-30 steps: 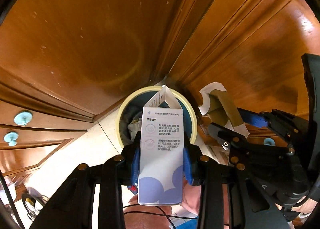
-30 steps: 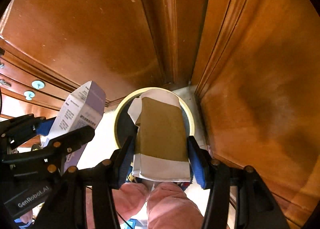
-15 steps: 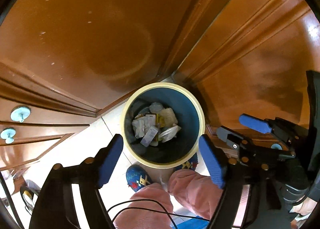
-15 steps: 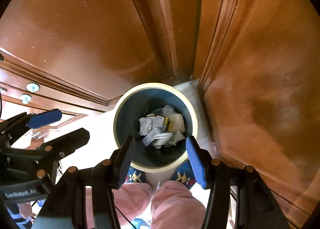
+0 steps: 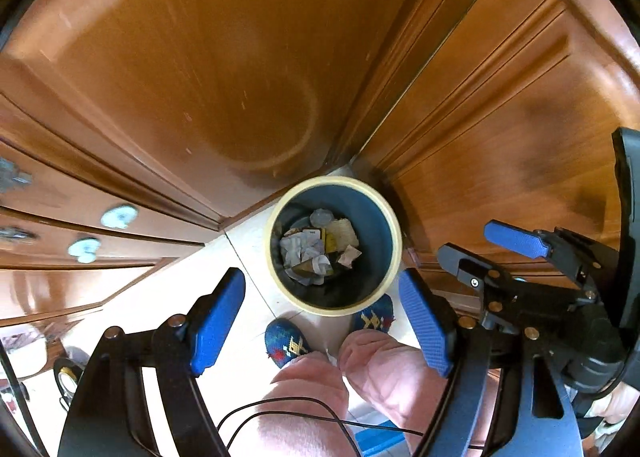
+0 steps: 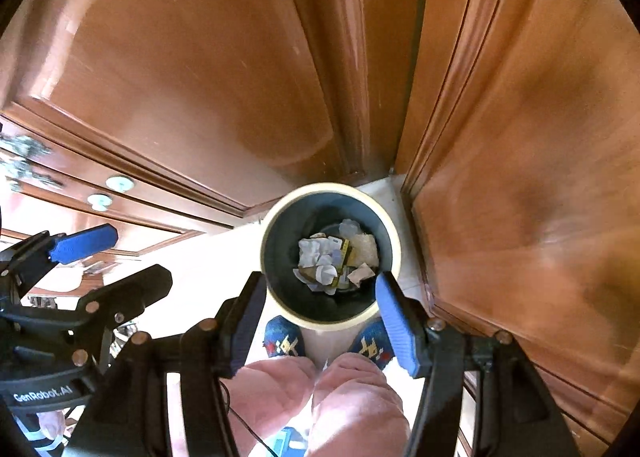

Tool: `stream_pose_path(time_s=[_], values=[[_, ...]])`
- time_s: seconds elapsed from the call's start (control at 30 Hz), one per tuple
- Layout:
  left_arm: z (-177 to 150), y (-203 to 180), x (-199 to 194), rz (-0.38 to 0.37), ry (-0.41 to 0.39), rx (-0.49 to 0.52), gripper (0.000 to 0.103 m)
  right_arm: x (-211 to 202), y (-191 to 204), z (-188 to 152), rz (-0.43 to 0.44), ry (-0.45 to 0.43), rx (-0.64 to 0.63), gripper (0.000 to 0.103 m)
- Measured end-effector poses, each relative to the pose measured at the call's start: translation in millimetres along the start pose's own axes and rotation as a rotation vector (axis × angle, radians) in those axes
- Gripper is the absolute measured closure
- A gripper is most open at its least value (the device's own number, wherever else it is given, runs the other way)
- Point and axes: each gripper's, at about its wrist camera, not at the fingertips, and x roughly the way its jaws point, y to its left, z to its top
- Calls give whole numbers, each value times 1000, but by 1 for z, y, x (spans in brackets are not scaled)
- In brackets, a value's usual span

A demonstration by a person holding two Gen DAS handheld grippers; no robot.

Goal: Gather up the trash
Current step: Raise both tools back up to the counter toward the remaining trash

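A round bin [image 5: 394, 217] with a cream rim and dark blue inside stands on the floor in a corner of wooden doors; it also shows in the right wrist view [image 6: 394, 225]. Crumpled paper and small cartons [image 5: 316, 249] lie at its bottom, also seen in the right wrist view [image 6: 336, 261]. My left gripper [image 5: 324, 321] is open and empty above the bin's near side. My right gripper [image 6: 324, 321] is open and empty above the bin too. The right gripper appears at the right of the left wrist view [image 5: 492, 249], and the left gripper at the left of the right wrist view [image 6: 116, 257].
Wooden cabinet doors [image 5: 200, 77] and a panelled door [image 5: 500, 117] enclose the corner. Drawers with pale round knobs [image 5: 118, 215] are at the left. The person's pink-trousered knees [image 5: 360, 377] and patterned blue slippers [image 5: 286, 343] are just in front of the bin. A black cable [image 5: 280, 405] hangs below.
One second ago the left gripper held a white and purple carton and the right a brown and white carton; both opened and the cartons fell into the bin. Both grippers have since risen.
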Motion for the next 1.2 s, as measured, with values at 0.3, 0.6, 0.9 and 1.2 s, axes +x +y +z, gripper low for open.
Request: stream_pose_path(time_s=[0.3, 0.6, 0.9, 1.2], values=[[22, -19, -128, -1, -127, 49, 25, -122, 23, 27, 21, -85, -87, 46], [55, -34, -240, 45, -331, 74, 25, -235, 35, 61, 5, -254, -197, 46], [102, -43, -303, 127, -479, 29, 25, -311, 36, 110, 18, -432, -311, 46], [163, -33, -342, 129, -469, -74, 18, -345, 33, 183, 53, -515, -372, 45]])
